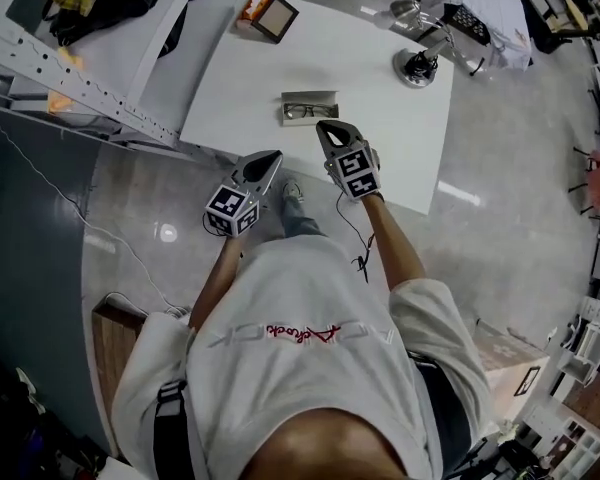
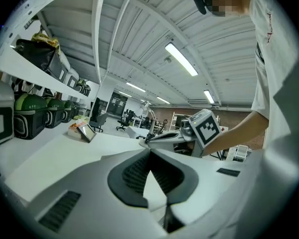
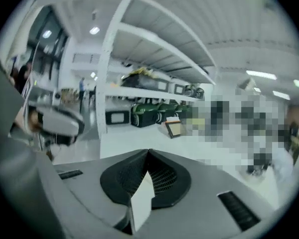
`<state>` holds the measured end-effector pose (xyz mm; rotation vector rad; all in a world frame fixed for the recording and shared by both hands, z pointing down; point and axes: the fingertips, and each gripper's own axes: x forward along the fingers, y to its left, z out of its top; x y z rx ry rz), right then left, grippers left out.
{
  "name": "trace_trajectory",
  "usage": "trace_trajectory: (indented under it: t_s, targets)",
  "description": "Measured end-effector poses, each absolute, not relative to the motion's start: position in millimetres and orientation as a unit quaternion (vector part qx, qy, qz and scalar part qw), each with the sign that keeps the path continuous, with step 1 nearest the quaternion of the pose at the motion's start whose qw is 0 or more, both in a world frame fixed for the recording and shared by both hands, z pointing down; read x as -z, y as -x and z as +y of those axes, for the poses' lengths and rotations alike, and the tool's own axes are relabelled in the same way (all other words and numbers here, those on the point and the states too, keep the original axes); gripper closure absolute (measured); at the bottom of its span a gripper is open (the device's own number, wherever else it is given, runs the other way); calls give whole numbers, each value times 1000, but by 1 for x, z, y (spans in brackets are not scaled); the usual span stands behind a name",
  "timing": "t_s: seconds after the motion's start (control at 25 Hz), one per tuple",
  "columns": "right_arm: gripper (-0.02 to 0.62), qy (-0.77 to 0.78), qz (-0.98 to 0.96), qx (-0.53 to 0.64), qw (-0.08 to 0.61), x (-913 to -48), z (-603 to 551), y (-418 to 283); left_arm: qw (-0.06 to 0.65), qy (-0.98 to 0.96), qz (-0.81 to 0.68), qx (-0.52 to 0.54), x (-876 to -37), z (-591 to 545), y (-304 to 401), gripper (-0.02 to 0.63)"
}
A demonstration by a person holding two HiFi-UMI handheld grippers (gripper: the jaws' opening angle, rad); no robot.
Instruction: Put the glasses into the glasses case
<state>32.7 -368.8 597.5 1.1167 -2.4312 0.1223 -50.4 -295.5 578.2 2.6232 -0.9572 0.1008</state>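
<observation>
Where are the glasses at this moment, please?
In the head view, the glasses lie in the open glasses case by the near edge of the white table, just beyond the right claw.

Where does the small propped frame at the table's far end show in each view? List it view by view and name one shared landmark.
Head view: the propped frame is at top centre, on the table's far end.
Left gripper view: left of centre, leaning on the tabletop.
Right gripper view: just right of centre, in front of the shelves.
Shared landmark: the white table it stands on, seen in all three views.
</observation>
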Motion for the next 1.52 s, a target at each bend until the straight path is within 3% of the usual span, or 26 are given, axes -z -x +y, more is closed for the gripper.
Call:
trace_trajectory:
  t_s: [0.16, 0.32, 1.52]
  targets:
    - [574, -450, -872, -182, 62, -572, -356, -48, 154, -928, -339, -33, -566, -292, 54, 583]
    - [574, -472, -856, -212, -10, -556, -334, -57, 140, -930, -338, -27, -554, -285, 55, 583]
    - [575, -515, -841, -166, 2, -541, -137, -105, 119, -933, -337, -40, -539, -132, 28, 583]
